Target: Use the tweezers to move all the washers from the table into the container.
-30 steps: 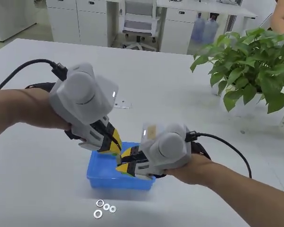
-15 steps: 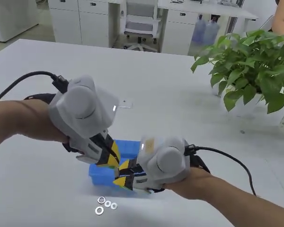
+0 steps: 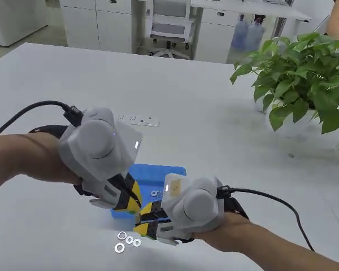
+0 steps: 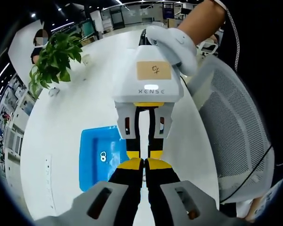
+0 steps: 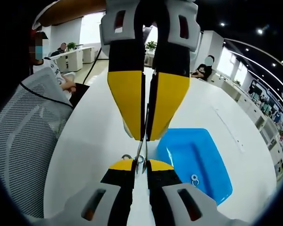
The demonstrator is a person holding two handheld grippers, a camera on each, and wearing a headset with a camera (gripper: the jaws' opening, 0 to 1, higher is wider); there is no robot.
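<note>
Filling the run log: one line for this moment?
left gripper: shut on tweezers | right gripper: shut on tweezers tips | table washers: four, beside container | container washers: few, inside

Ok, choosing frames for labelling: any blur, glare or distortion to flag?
Head view: even soft light, faint shadows, washers crisp. Left gripper view: fisheye bows the table edge. Right gripper view: tweezers slightly soft up close.

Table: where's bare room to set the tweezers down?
Free: the wide stretch between container and plant, and the far side beyond the strip. Crowded: at the container's near side, where left gripper and right gripper clamp the tweezers by the washers.
</note>
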